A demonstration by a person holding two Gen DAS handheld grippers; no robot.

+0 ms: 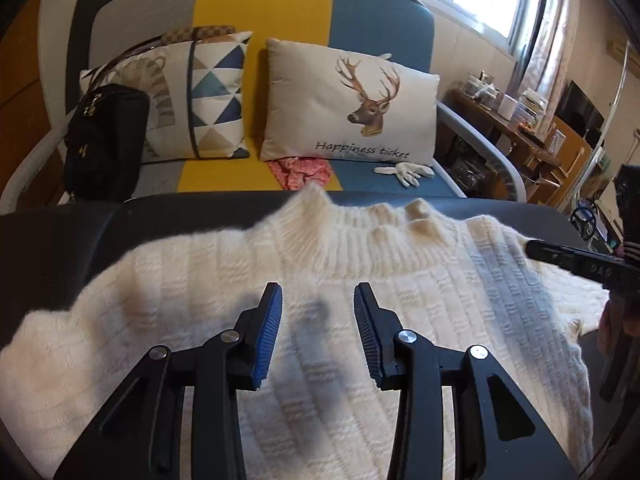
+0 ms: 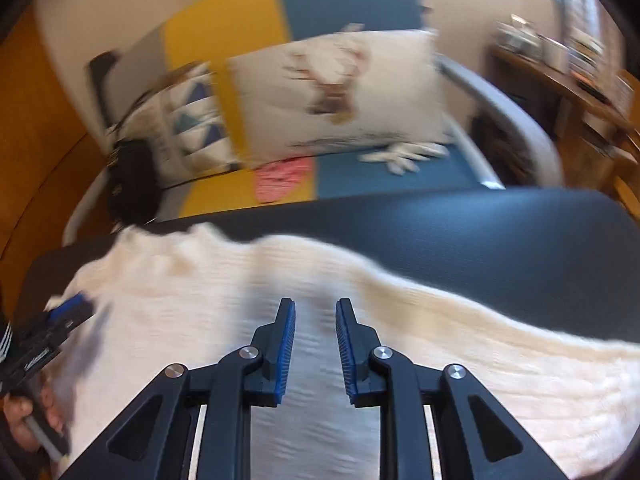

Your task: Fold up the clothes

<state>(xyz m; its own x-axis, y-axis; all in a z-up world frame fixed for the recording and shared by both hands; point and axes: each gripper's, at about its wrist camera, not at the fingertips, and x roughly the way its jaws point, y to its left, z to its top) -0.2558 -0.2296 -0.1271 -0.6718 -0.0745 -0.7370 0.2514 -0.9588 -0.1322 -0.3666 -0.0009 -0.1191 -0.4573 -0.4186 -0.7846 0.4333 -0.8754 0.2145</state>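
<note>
A cream knitted sweater (image 1: 248, 280) lies spread on a dark table (image 1: 72, 228), its ribbed collar toward the sofa. My left gripper (image 1: 318, 296) hovers open over the sweater's chest, nothing between its blue pads. The right gripper (image 1: 536, 249) shows in the left wrist view as a black tip over the sweater's right shoulder. In the blurred right wrist view the right gripper (image 2: 315, 312) stands open above the sweater (image 2: 200, 292), holding nothing, and the left gripper (image 2: 76, 306) appears at the left edge, held by a hand (image 2: 24, 416).
Behind the table stands a grey, yellow and blue sofa (image 1: 376, 12) with a deer cushion (image 1: 352, 104), a triangle-patterned cushion (image 1: 200, 96), a black bag (image 1: 104, 140), a pink cloth (image 1: 300, 172) and a white glove (image 1: 404, 172). A cluttered wooden desk (image 1: 516, 128) is at right.
</note>
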